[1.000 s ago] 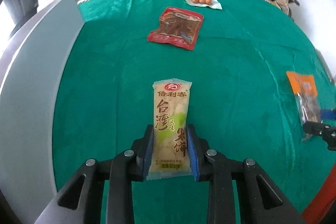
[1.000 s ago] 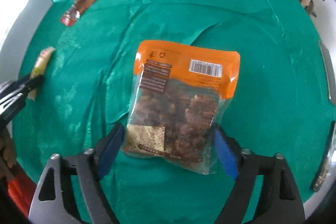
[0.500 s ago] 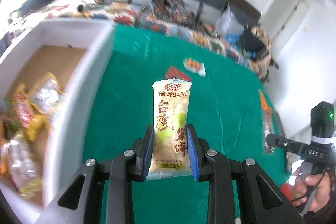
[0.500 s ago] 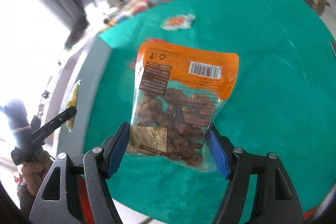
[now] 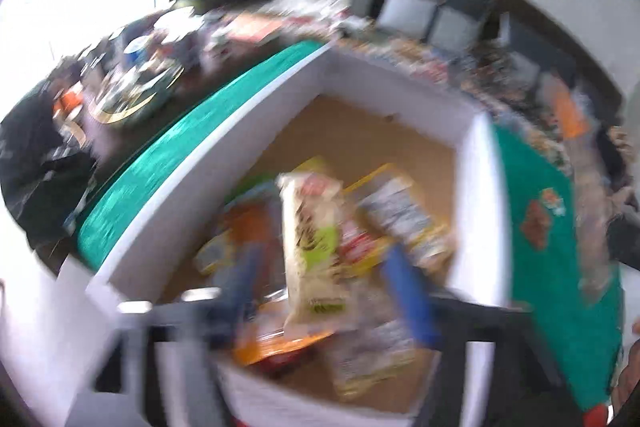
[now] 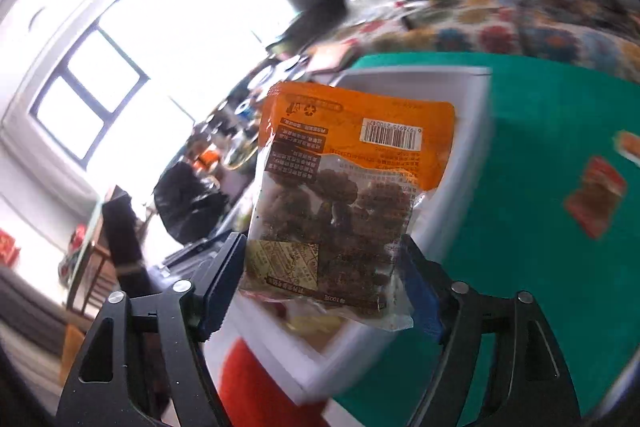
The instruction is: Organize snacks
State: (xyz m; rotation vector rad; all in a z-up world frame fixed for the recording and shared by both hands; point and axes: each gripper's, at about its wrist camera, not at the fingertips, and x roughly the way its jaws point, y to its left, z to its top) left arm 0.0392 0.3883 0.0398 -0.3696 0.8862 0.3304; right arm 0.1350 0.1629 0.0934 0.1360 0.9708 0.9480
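Observation:
Seen blurred in the left wrist view, my left gripper [image 5: 324, 251] hangs over the white box [image 5: 478, 187]. Its jaws are opening and stand wide. The yellow-green rice cracker packet [image 5: 308, 211] sits loose between them, clear of both blue pads, over the snacks in the box. My right gripper [image 6: 323, 241] carries the orange bag of brown snacks [image 6: 340, 195] upright over the white box's [image 6: 460, 187] near corner. Its jaws are opening, but the bag's edges still rest against both pads.
Several snack packets [image 5: 400, 215] lie on the box's brown floor. On the green cloth [image 6: 540, 155] beyond the box lie a red packet [image 6: 596, 203] and a small orange-and-white one [image 6: 628, 143]. A cluttered table and a bright window are at the left.
Both grippers swung left from the green cloth to the white box. The left jaws opened and let go of the rice cracker packet. The orange bag stays between the right jaws.

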